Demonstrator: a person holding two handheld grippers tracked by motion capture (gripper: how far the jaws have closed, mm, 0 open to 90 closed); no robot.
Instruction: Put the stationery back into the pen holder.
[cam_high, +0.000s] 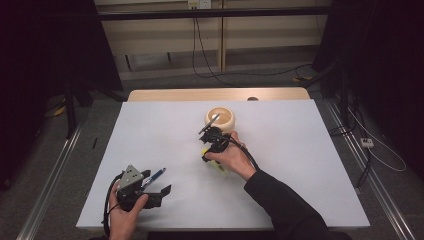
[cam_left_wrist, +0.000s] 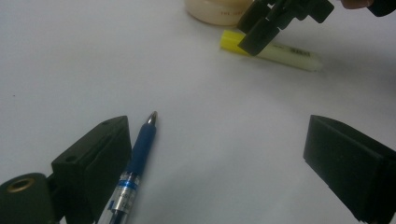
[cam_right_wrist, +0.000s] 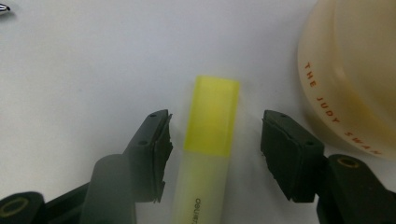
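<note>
A highlighter (cam_right_wrist: 211, 116) with a yellow cap lies flat on the white table (cam_high: 300, 150), just in front of a cream cup (cam_high: 220, 119). My right gripper (cam_right_wrist: 215, 140) straddles it at the cap's edge, and a gap shows on each side between pads and barrel, so it is open. The left gripper view shows the same highlighter (cam_left_wrist: 280, 51) under the right gripper (cam_left_wrist: 261, 32). A grey pen (cam_high: 210, 123) leans in the cup. My left gripper (cam_left_wrist: 215, 154) rests open near the table's front left, with a blue pen (cam_left_wrist: 140, 154) lying just inside its left jaw, apart from the pads.
The cup (cam_right_wrist: 355, 74), with red lettering around its wall, stands close to the right jaw. A wooden strip (cam_high: 215, 94) borders the table's far edge. Cables run across the floor behind and to the right.
</note>
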